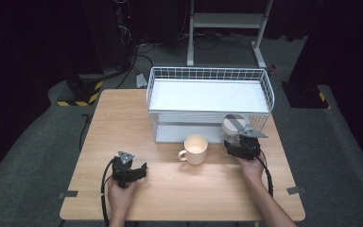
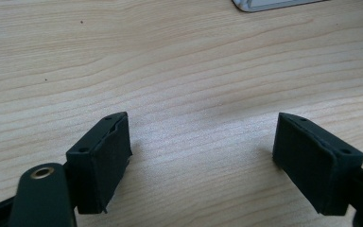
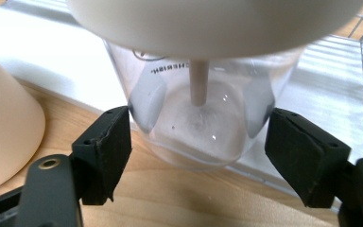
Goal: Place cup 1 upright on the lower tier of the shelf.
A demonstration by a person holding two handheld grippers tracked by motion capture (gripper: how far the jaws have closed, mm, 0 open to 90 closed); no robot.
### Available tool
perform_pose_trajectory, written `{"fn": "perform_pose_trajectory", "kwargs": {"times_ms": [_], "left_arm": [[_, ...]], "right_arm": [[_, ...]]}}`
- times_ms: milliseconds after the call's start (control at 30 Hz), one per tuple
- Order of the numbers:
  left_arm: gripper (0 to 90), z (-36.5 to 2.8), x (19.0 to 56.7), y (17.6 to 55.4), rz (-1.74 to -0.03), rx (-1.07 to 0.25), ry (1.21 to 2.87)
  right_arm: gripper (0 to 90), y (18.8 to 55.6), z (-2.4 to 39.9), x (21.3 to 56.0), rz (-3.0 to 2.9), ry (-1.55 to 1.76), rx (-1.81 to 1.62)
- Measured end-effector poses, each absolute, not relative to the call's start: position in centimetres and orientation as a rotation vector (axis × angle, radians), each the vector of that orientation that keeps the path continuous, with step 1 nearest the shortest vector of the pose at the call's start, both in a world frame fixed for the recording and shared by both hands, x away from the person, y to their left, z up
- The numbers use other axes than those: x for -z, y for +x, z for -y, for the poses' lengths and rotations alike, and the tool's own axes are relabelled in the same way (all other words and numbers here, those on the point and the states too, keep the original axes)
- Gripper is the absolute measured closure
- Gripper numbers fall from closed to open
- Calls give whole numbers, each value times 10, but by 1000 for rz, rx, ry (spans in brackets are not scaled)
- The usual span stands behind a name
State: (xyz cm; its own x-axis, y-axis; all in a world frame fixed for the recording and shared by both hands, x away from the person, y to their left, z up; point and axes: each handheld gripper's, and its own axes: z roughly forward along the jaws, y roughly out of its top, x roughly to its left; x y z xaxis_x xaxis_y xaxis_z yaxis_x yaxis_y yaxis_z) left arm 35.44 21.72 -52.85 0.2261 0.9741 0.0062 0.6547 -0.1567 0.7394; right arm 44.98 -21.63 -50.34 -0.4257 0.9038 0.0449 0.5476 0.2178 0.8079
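Observation:
A clear plastic jar [image 1: 231,126] with a pale lid stands on the wooden table [image 1: 179,189], just in front of the white wire rack. My right gripper [image 1: 235,139] reaches it from the near side. In the right gripper view the jar [image 3: 194,113] sits between the two black pads, which lie against its lower sides; a thin stem shows inside it under the lid [image 3: 208,23]. A cream mug [image 1: 196,149] stands to the left of the jar, its side [image 3: 4,132] close by the jaws. My left gripper [image 1: 131,169] rests open over bare wood [image 2: 201,135], holding nothing.
The white wire rack [image 1: 208,73] with a flat white shelf takes up the back middle of the table; its base plate [image 3: 52,52] runs just behind the jar, and a corner [image 2: 264,4] lies ahead of the left gripper. Dark floor, cables and a stand lie beyond.

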Motion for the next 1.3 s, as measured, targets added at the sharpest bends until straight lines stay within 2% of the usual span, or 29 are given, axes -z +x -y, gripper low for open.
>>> {"fn": "perform_pose_trajectory", "kwargs": {"times_ms": [200, 400, 700, 867, 1300], "left_arm": [[204, -217, 528, 354, -1497, -668, 1893], [205, -218, 528, 354, -1496, -666, 1893], [206, -218, 528, 355, -1495, -670, 1894], [206, -218, 528, 355, -1495, -669, 1894], [205, -218, 528, 355, -1495, -669, 1894]], "right_arm": [[262, 450, 219, 504, -2068, 1344, -1098], [345, 453, 218, 505, -2040, 1351, -1085], [363, 461, 211, 506, -2038, 1389, -1054], [450, 466, 207, 501, -1996, 1381, -1046], [481, 479, 199, 503, -1978, 1432, -1002]]}}
